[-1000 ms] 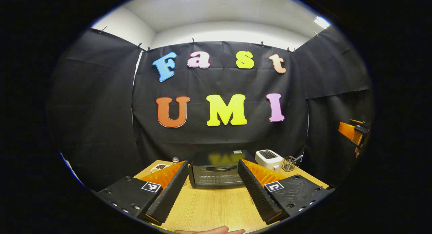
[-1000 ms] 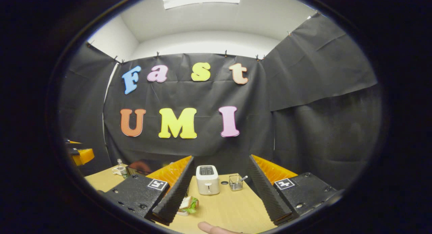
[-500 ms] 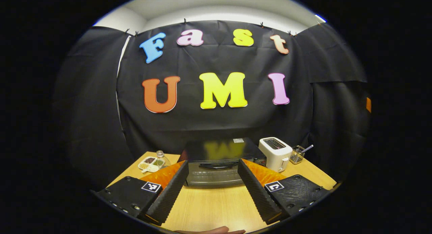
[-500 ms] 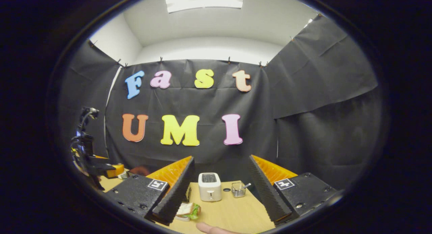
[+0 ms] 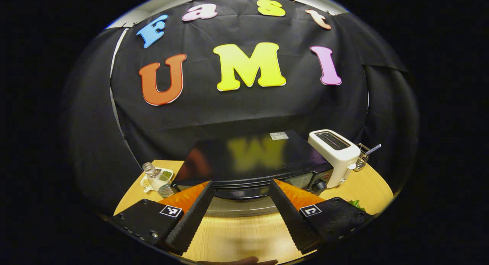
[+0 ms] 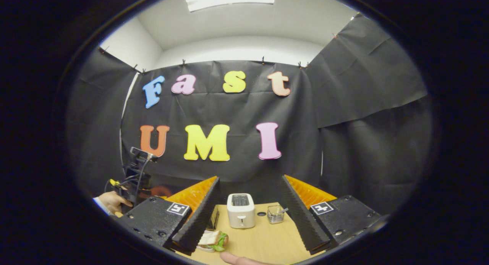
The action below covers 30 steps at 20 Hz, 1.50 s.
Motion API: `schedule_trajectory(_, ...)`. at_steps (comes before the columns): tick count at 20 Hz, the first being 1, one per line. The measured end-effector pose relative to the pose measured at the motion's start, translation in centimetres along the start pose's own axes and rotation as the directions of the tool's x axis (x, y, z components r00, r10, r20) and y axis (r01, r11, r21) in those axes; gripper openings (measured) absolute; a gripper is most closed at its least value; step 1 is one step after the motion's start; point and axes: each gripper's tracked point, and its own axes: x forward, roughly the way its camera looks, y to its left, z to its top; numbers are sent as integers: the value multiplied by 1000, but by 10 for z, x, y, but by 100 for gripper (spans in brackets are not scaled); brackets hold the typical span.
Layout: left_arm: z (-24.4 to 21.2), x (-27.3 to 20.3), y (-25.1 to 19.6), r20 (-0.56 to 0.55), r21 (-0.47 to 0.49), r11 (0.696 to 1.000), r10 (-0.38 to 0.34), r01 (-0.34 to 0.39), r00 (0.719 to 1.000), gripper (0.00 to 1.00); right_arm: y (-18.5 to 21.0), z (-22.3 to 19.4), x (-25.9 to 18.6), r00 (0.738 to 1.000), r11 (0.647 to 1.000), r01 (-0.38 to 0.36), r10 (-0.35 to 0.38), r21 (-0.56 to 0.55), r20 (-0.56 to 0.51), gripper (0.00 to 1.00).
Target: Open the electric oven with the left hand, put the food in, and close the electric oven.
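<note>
Pale wood tabletop (image 5: 237, 238) runs under the left gripper (image 5: 240, 213), whose fingers stand spread and empty, aimed straight at the electric oven (image 5: 248, 169) just ahead; its door looks closed, and the handle's long axis lies crosswise between the fingertips. That hand is the nearer one. The right gripper (image 6: 248, 215), also spread and empty, hovers above the sandwich (image 6: 213, 240), well short of the toaster (image 6: 240, 215). Black cloth closes the booth behind.
</note>
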Motion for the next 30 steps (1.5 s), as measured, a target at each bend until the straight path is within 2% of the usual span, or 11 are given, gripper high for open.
schedule_trajectory(2, -3, 14, -6, -18, -27, 999, -25, 25, 1000, 96, -8, -15, 8, 1000, 1000, -5, 5, 22, -14, 100)
schedule_trajectory(6, -7, 33, -7, -43, -70, 997, -18, 15, 999, 96, -18, -29, 18, 999, 1000, 20, -20, 16, -43, 100)
schedule_trajectory(7, -3, 35, -8, -31, -66, 998, -24, 22, 999, 97, -22, -29, 19, 999, 999, 32, -31, 5, -37, 100)
schedule_trajectory(9, -14, 28, -9, -82, -38, 999, -24, 21, 996, 98, -29, -27, 17, 998, 998, 62, -62, -19, -17, 100)
schedule_trajectory(11, -15, 30, -8, -90, -48, 999, -28, 23, 996, 89, -30, -27, 17, 998, 997, 69, -70, -15, -10, 100)
schedule_trajectory(12, -14, 30, -8, -84, -53, 998, -30, 26, 996, 99, -28, -28, 16, 998, 998, 65, -65, -10, -13, 100)
schedule_trajectory(15, -16, 27, -8, -87, -54, 998, -36, 32, 996, 99, -24, -30, 13, 998, 999, 52, -52, -4, -29, 100)
schedule_trajectory(26, -56, -25, -15, -43, -65, 997, -34, 31, 998, 99, -26, -51, -5, 993, 997, 77, -75, 19, -95, 100)
schedule_trajectory(27, -63, -31, -16, -45, -61, 998, -31, 29, 999, 99, -25, -52, -6, 992, 997, 79, -77, 17, -98, 90)
schedule_trajectory(28, -70, -36, -17, -47, -61, 998, -32, 29, 998, 99, -25, -53, -7, 992, 997, 81, -79, 17, -100, 100)
schedule_trajectory(30, -83, -44, -18, -38, -69, 997, -31, 28, 999, 99, -23, -53, -8, 992, 996, 84, -82, 16, -98, 100)
